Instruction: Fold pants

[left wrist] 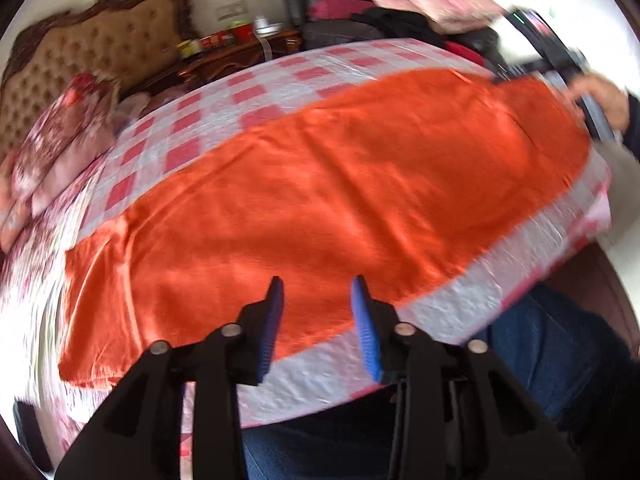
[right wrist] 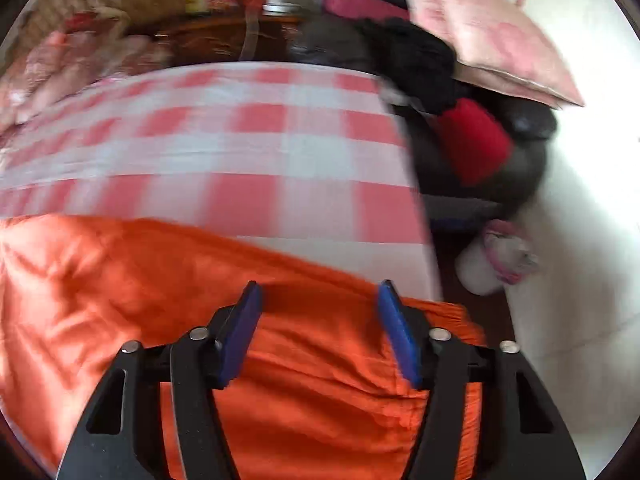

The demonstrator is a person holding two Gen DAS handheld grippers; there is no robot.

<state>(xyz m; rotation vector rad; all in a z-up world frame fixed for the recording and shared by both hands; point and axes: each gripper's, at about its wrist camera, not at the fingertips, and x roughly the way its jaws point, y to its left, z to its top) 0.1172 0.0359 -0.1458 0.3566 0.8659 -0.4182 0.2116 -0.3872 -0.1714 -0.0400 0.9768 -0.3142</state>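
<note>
Orange pants lie flat and stretched lengthwise across a pink-and-white checked bed. My left gripper is open and empty, just above the pants' near edge, toward their left end. My right gripper is open and empty above the pants' right end, near the bed's right edge. In the left wrist view the right gripper shows blurred at the pants' far right end, with a hand on it.
A tufted headboard and floral pillows are at the left. A wooden nightstand with small items stands behind. A pile of dark clothes and a pink pillow sits on a chair right of the bed. My legs are at the near edge.
</note>
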